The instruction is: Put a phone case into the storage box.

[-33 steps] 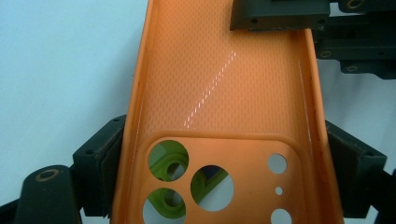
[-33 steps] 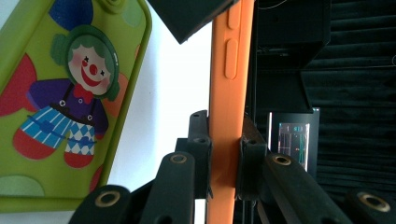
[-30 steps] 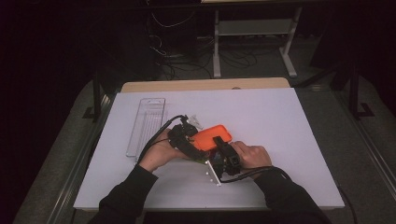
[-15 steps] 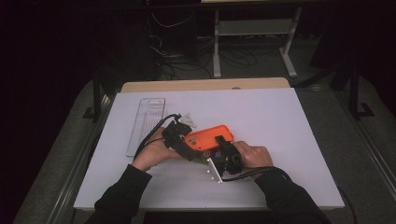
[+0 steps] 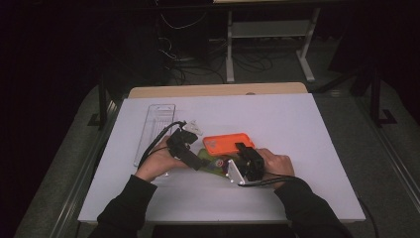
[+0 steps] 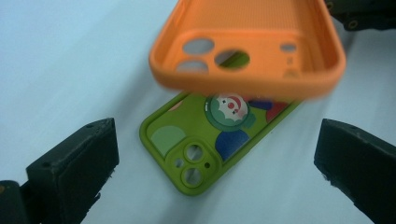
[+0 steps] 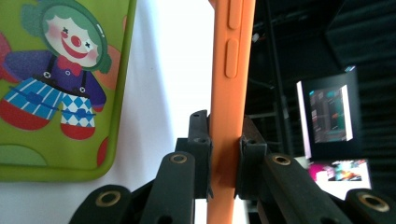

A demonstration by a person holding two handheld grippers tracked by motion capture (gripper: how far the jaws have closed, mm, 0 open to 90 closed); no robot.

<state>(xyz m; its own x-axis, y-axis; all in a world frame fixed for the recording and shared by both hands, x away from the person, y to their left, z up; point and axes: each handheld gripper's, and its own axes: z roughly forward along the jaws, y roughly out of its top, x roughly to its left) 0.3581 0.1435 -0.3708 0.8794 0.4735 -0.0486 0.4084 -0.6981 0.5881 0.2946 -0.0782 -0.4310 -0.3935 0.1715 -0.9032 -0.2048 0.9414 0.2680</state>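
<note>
An orange phone case (image 5: 228,144) hangs tilted above the table, hollow side towards the left gripper view (image 6: 247,46). My right gripper (image 5: 241,148) is shut on its side edge (image 7: 224,163), below the case's side buttons (image 7: 231,70). Under it a green phone case with a clown picture (image 5: 210,162) lies flat on the white table, camera holes near my left gripper (image 6: 205,140), clown print clear (image 7: 60,84). My left gripper (image 5: 197,159) stands open just short of the green case, jaws wide on either side of it (image 6: 215,172), holding nothing.
A clear plastic tray (image 5: 156,126) lies at the back left of the white table top (image 5: 297,129). A small clear piece (image 5: 194,127) sits beside the left hand. Beyond the table's far wooden edge (image 5: 218,90) the floor is dark with cables.
My left gripper has drawn back a little to the left, away from the orange case. The right gripper keeps the orange case raised, and the green case shows beneath it.
</note>
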